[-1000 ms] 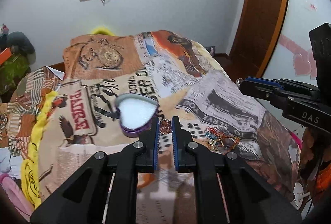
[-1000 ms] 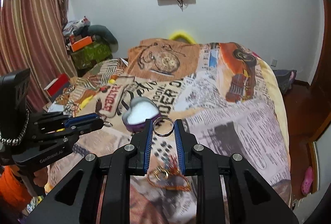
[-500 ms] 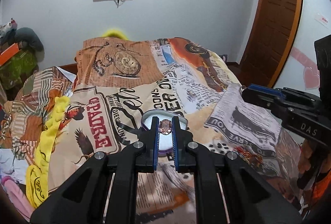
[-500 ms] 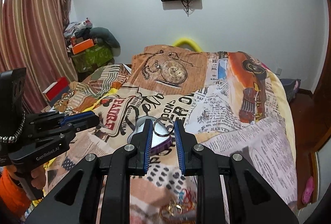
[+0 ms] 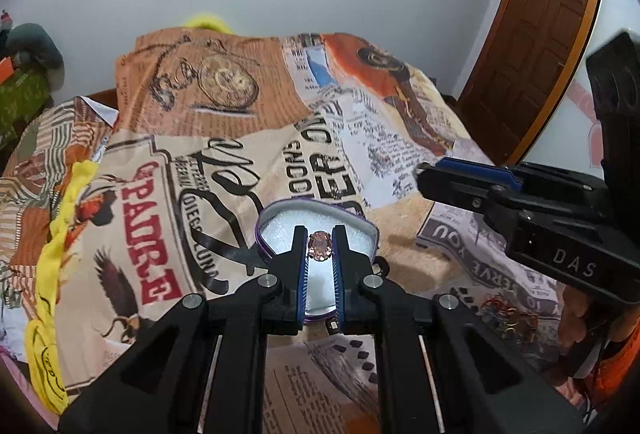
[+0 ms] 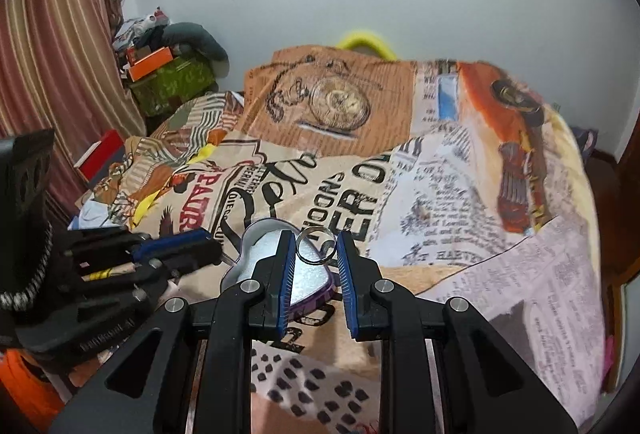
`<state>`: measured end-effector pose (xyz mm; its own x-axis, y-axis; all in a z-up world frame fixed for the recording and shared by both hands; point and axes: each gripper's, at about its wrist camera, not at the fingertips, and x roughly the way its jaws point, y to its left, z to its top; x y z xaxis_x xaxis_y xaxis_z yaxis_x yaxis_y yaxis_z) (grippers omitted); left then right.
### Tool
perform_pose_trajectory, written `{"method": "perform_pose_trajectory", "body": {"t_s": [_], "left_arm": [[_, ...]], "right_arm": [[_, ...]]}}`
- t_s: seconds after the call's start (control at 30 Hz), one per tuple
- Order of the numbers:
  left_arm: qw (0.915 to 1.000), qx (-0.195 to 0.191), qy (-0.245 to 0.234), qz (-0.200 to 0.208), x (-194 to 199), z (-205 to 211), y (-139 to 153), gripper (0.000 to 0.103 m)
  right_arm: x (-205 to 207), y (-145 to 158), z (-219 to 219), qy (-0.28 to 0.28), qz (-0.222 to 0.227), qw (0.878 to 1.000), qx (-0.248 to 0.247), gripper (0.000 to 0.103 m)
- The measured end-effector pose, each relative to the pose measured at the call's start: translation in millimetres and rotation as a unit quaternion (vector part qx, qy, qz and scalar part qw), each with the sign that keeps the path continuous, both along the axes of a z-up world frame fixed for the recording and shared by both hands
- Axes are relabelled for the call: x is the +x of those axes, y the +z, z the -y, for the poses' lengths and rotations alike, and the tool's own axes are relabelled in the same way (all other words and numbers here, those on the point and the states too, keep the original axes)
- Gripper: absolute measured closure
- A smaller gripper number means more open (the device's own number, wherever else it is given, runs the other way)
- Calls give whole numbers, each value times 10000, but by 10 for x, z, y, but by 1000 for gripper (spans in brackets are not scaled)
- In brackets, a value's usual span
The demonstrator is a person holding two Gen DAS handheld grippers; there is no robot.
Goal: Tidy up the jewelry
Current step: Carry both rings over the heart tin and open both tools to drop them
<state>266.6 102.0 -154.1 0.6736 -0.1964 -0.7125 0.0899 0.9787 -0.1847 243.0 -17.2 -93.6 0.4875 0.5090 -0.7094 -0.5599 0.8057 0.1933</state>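
A heart-shaped purple box (image 5: 276, 230) with white foam inside lies open on the printed bedspread (image 5: 224, 105). My left gripper (image 5: 320, 248) hangs over its foam, shut on a ring with an orange oval stone (image 5: 320, 245). In the right wrist view the same box (image 6: 256, 234) sits just under and left of my right gripper (image 6: 314, 246), which is shut on a plain silver ring (image 6: 314, 245) held by its edges. Each gripper shows at the side of the other's view: the right one (image 5: 440, 177), the left one (image 6: 200, 242).
A heap of coloured bangles and rings (image 5: 504, 318) lies on the bedspread at the right, near a hand. A wooden door (image 5: 536, 45) stands to the right. Clutter and boxes (image 6: 168, 69) sit by the striped curtain (image 6: 52, 53) at the left. A yellow cloth (image 5: 52, 254) edges the bed.
Both grippers moved forward and down across the bed with their rings still held. The heart box, first beside the fingers, now lies right under them, and the bangle heap has fallen behind.
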Motion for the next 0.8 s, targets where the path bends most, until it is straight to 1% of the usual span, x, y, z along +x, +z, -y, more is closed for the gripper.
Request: {"method": "perform_pose_trajectory", "body": {"t_s": [0.13, 0.27, 0.47, 0.67, 0.7, 0.77, 0.8], "left_arm": [[9998, -43, -97, -194, 85, 25, -143, 92], [9995, 2, -166, -283, 121, 40, -224, 92], [9993, -60, -218, -311, 139, 38, -246, 92], [9994, 87, -163, -282, 90, 32, -211, 92], [9995, 98, -143, -279, 76, 22, -202, 91], [9995, 101, -93, -273, 54, -3, -177, 80], [9996, 96, -59, -259, 43, -16, -162, 76]], "right_arm": [[92, -151, -83, 127, -322, 9994, -64, 84], [155, -260, -151, 236, -546, 9981, -156, 84], [212, -344, -203, 321, -726, 9967, -175, 84], [287, -403, -196, 347, -1046, 9939, 13, 84], [296, -412, -205, 354, -1093, 9934, 16, 84], [303, -425, -214, 386, -1173, 9923, 10, 83], [294, -423, -217, 400, -1187, 9921, 7, 82]]}}
